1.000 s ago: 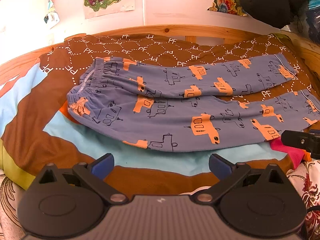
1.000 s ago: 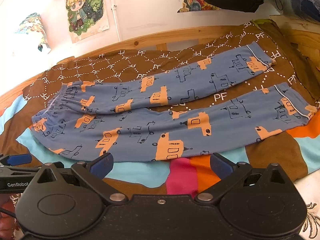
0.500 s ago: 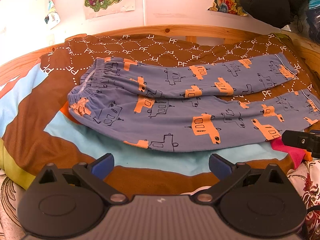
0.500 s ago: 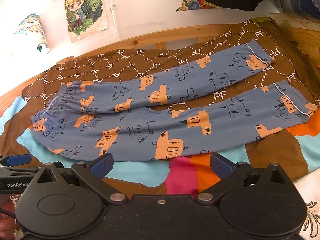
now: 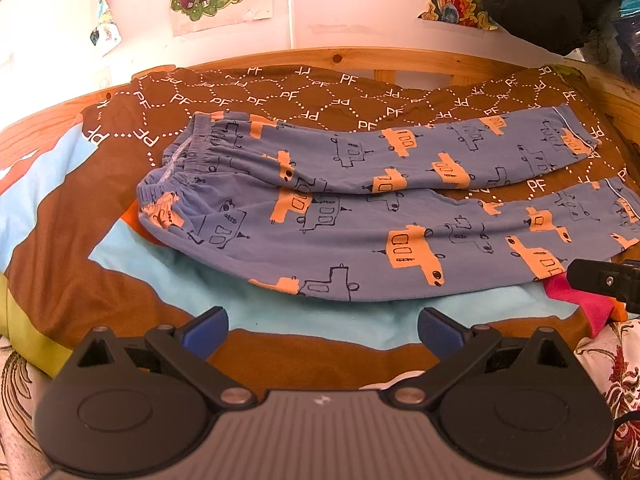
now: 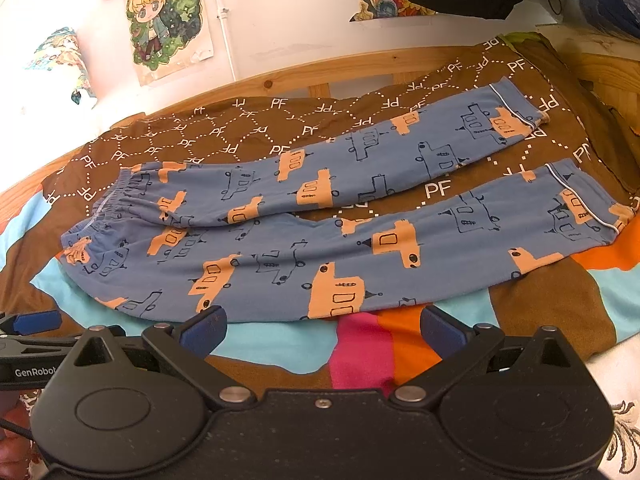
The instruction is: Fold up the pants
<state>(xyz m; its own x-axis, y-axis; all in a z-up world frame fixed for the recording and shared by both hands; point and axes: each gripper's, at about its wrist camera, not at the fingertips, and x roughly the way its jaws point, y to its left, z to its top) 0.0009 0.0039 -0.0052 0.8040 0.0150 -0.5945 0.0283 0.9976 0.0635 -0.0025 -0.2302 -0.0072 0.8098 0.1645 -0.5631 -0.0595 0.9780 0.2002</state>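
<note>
From my left wrist camera the pants [image 5: 360,220] run off the right edge, so I can't see the nearer leg's cuff there. My left gripper [image 5: 322,326] has its jaws spread wide with nothing between them, held off the near hem above the bedspread [image 5: 60,240]. My right gripper [image 6: 322,326] is equally wide and holds nothing, its fingertips just short of the near leg. Beyond, the pants lie flat, waistband left, legs splayed apart toward the wooden headboard [image 6: 280,80].
</note>
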